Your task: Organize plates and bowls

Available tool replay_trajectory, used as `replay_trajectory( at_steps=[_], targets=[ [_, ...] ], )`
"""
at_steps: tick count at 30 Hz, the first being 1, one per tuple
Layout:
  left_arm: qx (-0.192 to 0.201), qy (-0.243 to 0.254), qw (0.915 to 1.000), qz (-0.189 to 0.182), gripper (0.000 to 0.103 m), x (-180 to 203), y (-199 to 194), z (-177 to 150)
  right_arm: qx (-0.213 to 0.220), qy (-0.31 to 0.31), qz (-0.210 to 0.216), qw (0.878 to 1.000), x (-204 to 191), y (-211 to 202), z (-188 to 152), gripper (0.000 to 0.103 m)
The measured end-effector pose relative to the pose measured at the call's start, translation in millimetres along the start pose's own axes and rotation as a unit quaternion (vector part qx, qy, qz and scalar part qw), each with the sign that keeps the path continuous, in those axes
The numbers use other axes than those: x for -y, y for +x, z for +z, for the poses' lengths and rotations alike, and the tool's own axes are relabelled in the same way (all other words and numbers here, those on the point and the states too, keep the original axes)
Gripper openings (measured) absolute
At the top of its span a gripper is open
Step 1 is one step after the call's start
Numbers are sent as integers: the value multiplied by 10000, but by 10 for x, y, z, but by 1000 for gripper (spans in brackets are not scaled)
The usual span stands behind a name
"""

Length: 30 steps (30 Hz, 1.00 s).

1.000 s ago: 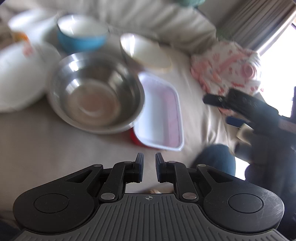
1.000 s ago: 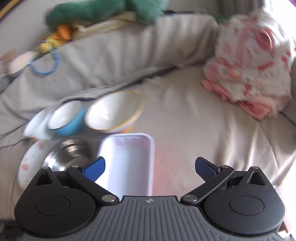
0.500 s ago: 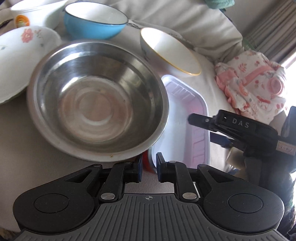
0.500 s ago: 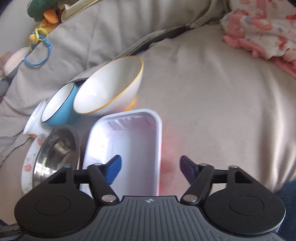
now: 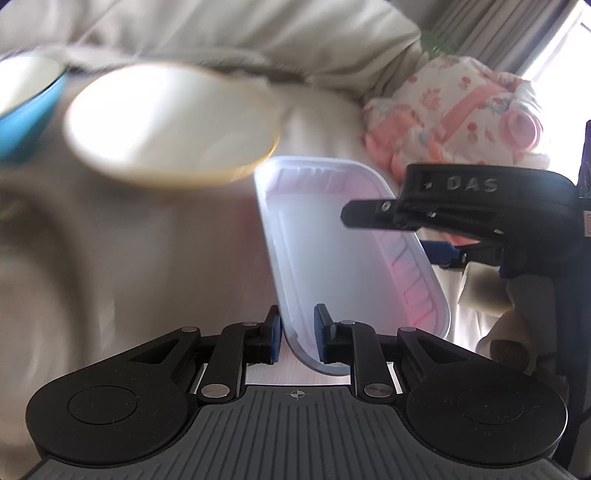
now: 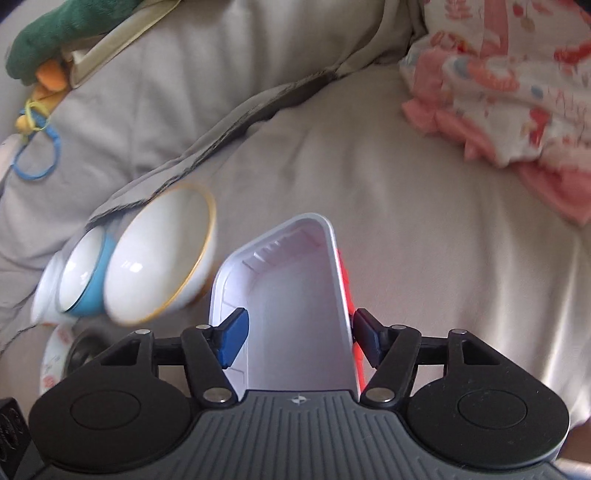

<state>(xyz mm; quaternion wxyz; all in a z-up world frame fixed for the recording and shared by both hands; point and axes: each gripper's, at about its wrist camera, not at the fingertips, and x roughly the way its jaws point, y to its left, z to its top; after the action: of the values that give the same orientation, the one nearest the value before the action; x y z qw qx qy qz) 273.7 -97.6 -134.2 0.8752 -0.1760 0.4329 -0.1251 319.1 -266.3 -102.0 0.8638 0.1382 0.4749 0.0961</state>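
Nearest the cameras, the left gripper (image 5: 297, 338) straddles the near rim of the white rectangular tray (image 5: 332, 240); its jaws are opening, the rim between them, and the pads appear to stand just off it. The right gripper (image 6: 299, 341) brackets the same tray (image 6: 291, 314) across its width, its jaws opening slightly, the right pad just beside the rim, the left pad inside the tray, neither clearly pressing. A red underside shows along the tray's right edge.

Beyond and left, the gold-rimmed white bowl (image 6: 159, 254), blue bowl (image 6: 86, 277), a steel bowl (image 6: 79, 349) and a floral plate (image 6: 51, 363) lie loosely, side by side, unstacked. In my judgement the task is at an early stage: nothing is nested yet.

The surface is a grey-beige bed cover (image 6: 424, 240), soft and creased. Farther off: a pink floral bundle of cloth (image 5: 458, 110), a green plush toy (image 6: 66, 33), curtains (image 5: 517, 29).
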Motion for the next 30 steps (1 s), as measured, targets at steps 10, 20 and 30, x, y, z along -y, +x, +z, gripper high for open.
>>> replay_trajectory(
  at_steps=[10, 20, 30],
  targets=[
    [-104, -55, 9919, -1268, 21, -200, -534, 40, 986, 426, -464, 9931, 165, -129, 197, 84],
    [1621, -557, 9849, 236, 21, -1336, -1763, -241, 800, -882, 782, 9898, -856, -294, -669, 94],
    [1686, -1369, 9758, 244, 21, -2059, -1728, -353, -184, -768, 671, 9946, -1301, 270, -828, 100]
  ],
)
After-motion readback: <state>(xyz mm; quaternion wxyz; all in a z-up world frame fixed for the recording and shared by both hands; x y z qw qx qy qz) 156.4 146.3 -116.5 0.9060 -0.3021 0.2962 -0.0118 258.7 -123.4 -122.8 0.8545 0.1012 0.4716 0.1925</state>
